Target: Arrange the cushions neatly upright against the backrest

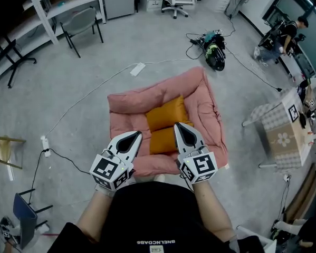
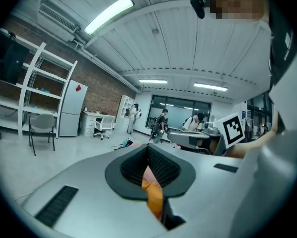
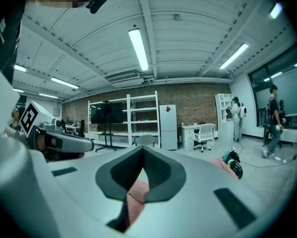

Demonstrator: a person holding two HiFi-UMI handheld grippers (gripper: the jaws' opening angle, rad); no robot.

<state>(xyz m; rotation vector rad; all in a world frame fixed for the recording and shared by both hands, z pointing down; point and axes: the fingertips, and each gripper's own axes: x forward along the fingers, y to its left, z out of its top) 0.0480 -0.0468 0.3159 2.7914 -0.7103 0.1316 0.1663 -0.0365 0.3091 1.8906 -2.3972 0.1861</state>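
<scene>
A pink floor sofa point(image 1: 134, 101) with raised padded sides lies on the grey floor in the head view. Two orange cushions lie flat in its middle, one farther point(image 1: 167, 113) and one nearer point(image 1: 162, 140). My left gripper point(image 1: 138, 134) hovers over the sofa's near left part, shut and holding nothing. My right gripper point(image 1: 176, 125) is level with it over the near right part, also shut and holding nothing. In the left gripper view the jaws point(image 2: 148, 147) meet at the tip, with orange cushion point(image 2: 153, 195) showing below them. The right gripper point(image 3: 142, 148) view shows pink fabric point(image 3: 136, 200) below its jaws.
A white power strip point(image 1: 137, 69) and its cable lie on the floor beyond the sofa. A small table with a checked cloth point(image 1: 278, 128) stands to the right. A grey chair point(image 1: 81, 22) and white shelving point(image 1: 41, 7) are at the back left, and a black and green device point(image 1: 214, 50) lies behind.
</scene>
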